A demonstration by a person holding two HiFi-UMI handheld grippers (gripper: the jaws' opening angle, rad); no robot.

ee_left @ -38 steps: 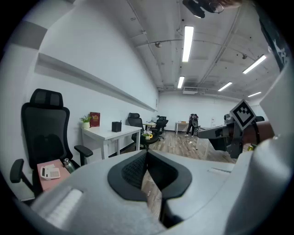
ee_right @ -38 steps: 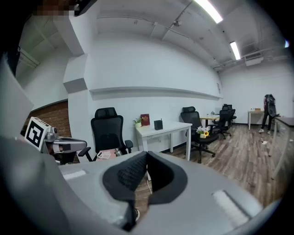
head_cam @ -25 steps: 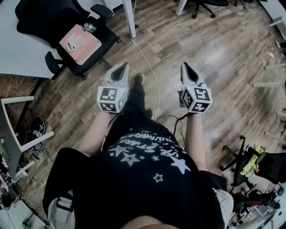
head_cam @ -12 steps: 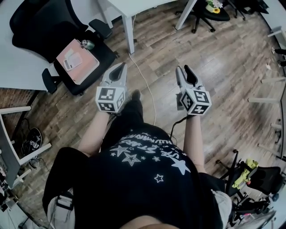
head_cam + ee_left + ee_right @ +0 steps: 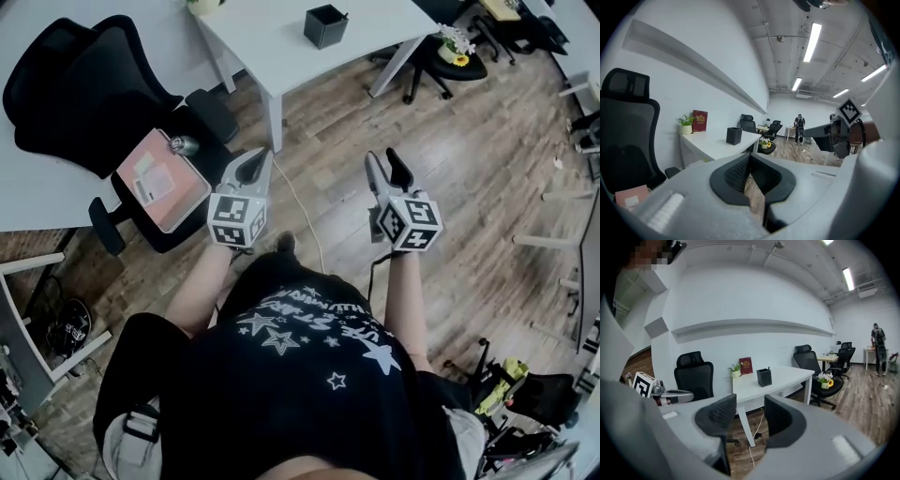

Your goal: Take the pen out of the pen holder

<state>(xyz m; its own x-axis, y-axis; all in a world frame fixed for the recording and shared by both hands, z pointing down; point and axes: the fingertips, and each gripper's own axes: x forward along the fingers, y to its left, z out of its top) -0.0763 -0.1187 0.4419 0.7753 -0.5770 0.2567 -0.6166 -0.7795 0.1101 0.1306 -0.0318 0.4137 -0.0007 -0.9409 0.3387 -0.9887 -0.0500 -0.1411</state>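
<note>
The black square pen holder (image 5: pixel 325 25) stands on a white table (image 5: pixel 272 37) well ahead of both grippers. In the right gripper view a thin pen (image 5: pixel 768 368) sticks up from the pen holder (image 5: pixel 764 377). The left gripper view has the pen holder (image 5: pixel 734 136) small and distant. My left gripper (image 5: pixel 255 161) is held over the wooden floor with its jaws together and nothing in them. My right gripper (image 5: pixel 384 159) is beside it, its jaws opening, with only a bare gap between the pads (image 5: pixel 721 414).
A black office chair (image 5: pixel 103 94) at the left carries a pink box (image 5: pixel 159 178) on its seat. A white cable (image 5: pixel 305 225) runs across the floor from the table. A potted plant (image 5: pixel 735 370) and a red book (image 5: pixel 746 365) sit on the table; another chair (image 5: pixel 457 52) holds flowers.
Both grippers have travelled forward across the floor, and the white table with the pen holder has come into view. The right jaws went from together to apart.
</note>
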